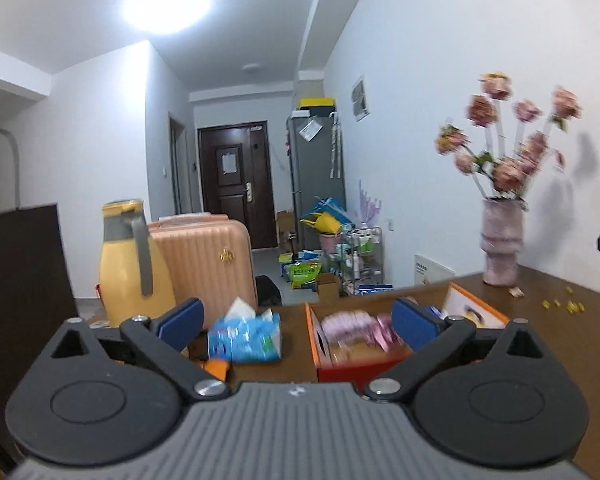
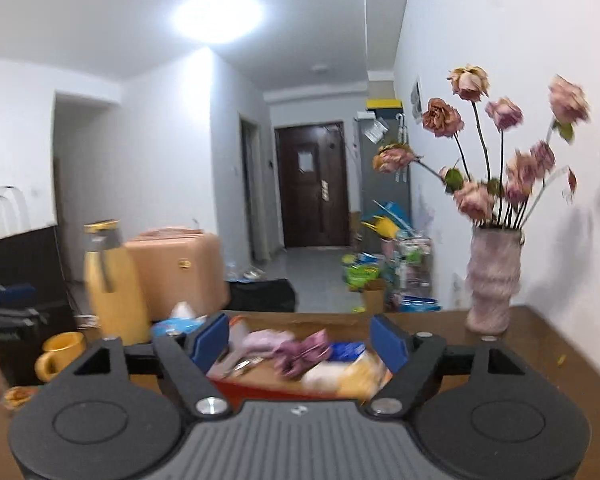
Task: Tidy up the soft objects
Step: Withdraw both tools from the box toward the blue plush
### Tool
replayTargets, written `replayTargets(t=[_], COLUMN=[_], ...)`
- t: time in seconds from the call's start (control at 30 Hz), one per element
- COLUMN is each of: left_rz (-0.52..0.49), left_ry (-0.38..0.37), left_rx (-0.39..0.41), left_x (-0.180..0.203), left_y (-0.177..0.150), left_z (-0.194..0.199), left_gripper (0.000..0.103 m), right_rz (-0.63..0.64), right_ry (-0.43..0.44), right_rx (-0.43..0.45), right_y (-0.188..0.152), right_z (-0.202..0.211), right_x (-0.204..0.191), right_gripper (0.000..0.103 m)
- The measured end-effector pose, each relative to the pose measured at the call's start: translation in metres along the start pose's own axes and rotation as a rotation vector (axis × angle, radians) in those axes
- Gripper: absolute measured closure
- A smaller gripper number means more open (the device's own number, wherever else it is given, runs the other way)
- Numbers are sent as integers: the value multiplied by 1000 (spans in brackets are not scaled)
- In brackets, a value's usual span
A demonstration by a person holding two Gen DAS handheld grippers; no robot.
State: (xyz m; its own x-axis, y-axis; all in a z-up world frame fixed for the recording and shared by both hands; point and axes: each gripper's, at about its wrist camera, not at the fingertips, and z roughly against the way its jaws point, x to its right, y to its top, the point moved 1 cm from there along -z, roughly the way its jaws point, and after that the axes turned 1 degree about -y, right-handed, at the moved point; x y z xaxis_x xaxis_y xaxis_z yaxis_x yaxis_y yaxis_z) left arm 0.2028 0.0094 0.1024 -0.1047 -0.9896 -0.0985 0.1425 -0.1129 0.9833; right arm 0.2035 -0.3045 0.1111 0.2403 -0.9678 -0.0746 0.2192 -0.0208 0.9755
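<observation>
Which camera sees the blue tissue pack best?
The left wrist view: the blue tissue pack lies whole on the table there. In the right wrist view it is blurred and mostly hidden behind a gripper finger.

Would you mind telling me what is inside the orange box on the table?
The orange box holds soft packets: pink ones, a purple one, a blue one and pale yellow ones. Blur hides their labels, and whatever lies beneath them is covered.

Box contents (image 2: 300, 356) motion-blurred, dark bag (image 1: 20, 280) cut off at left edge
</observation>
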Motion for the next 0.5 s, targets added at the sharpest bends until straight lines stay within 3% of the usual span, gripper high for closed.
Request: replayTargets(t=[0.1, 0.2, 0.3, 0.5], left_rz=[0, 35, 17, 37], left_ry=[-14, -33, -62, -88], left_rx=[-7, -81, -171, -189], left_x=[9, 12, 18, 20], left_y=[-36, -71, -85, -91], left_z=[35, 56, 48, 32], left_gripper=[0, 0, 0, 0], right_rz=[-3, 0, -11, 25], right_ry=[-14, -41, -28, -92], right_rx=[14, -14, -98, -155], right_y=[-44, -85, -112, -133], right_z=[30, 47, 42, 29], right_x=[-18, -33, -38, -36], right_gripper=[18, 17, 17, 17])
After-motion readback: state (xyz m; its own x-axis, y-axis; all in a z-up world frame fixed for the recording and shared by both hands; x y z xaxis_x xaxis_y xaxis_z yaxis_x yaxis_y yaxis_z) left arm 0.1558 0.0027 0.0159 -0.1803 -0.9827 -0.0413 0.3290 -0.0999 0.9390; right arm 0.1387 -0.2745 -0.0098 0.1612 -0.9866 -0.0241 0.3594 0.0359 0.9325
